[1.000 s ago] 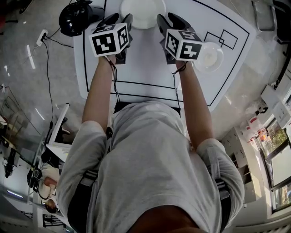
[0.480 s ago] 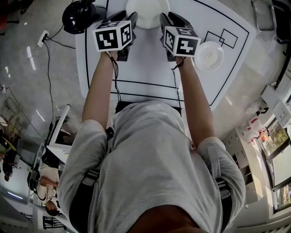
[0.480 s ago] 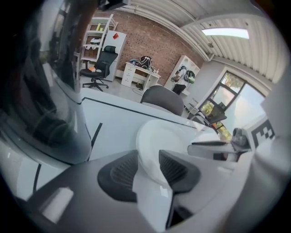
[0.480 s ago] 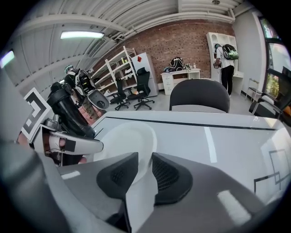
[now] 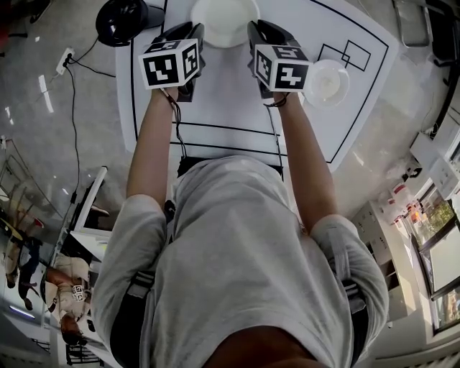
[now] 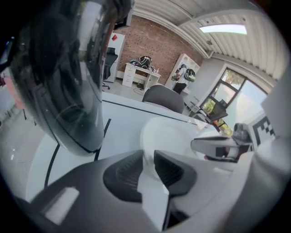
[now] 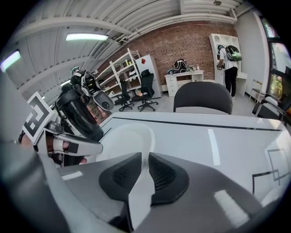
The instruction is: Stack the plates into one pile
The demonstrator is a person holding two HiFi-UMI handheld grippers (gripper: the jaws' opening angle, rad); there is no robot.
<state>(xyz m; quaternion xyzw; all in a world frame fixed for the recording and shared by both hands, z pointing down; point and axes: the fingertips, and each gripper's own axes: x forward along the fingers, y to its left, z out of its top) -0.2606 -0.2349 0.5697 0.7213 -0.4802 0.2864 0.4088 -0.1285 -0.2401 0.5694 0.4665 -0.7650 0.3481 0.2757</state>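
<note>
- one black round thing (image 5: pixel 121 17) is seen by the far left corner of the table (image 5: pixel 230 108), cut off by the frame.
- two grippers are counted; the left gripper (image 6: pixel 146 160) is clamped on the big plate's (image 5: pixel 224 20) left rim.
- two plates are counted; the big plate is at the table's far edge, its far side cut off in the head view.
- the right gripper (image 7: pixel 144 164) is clamped on its right rim.
- the small plate (image 5: pixel 329 80) lies to the right, partly hidden by that gripper's cube.

The head view looked steeply down from above the person's shoulders onto the desk (image 5: pixel 230 93). Both gripper views sat low and close over it, facing the brick wall (image 7: pixel 191 38). All three shared the large plate (image 5: pixel 224 18).
</note>
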